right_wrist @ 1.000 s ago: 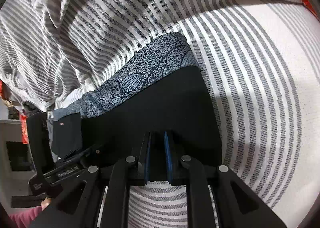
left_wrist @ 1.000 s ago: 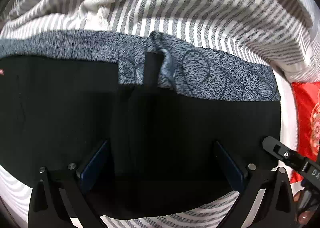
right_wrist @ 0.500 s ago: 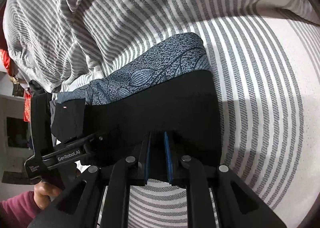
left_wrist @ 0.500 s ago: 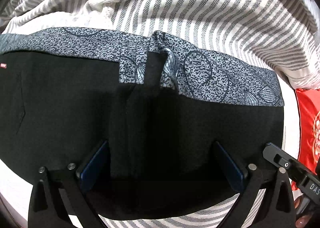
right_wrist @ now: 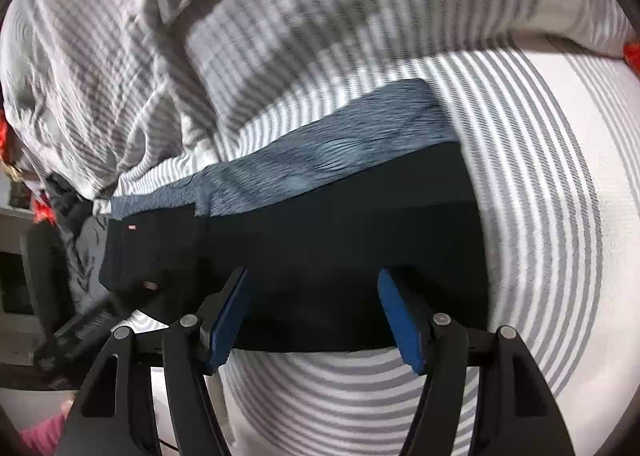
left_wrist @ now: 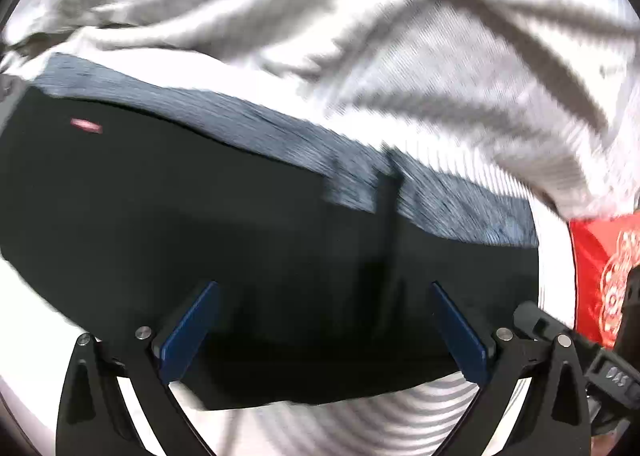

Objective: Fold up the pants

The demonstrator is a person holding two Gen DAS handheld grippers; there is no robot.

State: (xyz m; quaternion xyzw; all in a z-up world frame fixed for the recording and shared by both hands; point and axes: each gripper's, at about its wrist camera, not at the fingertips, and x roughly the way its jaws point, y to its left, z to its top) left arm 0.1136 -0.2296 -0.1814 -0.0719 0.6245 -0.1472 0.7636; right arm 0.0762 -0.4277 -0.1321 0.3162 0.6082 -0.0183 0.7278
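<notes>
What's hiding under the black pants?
The black pants lie on the striped bedsheet, with a patterned grey-blue strip showing along their far edge. Anything else beneath is covered.

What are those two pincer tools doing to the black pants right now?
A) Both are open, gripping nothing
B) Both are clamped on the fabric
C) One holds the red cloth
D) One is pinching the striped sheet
A: the left gripper and right gripper both show blue pads spread wide above the pants, clamping nothing.
</notes>
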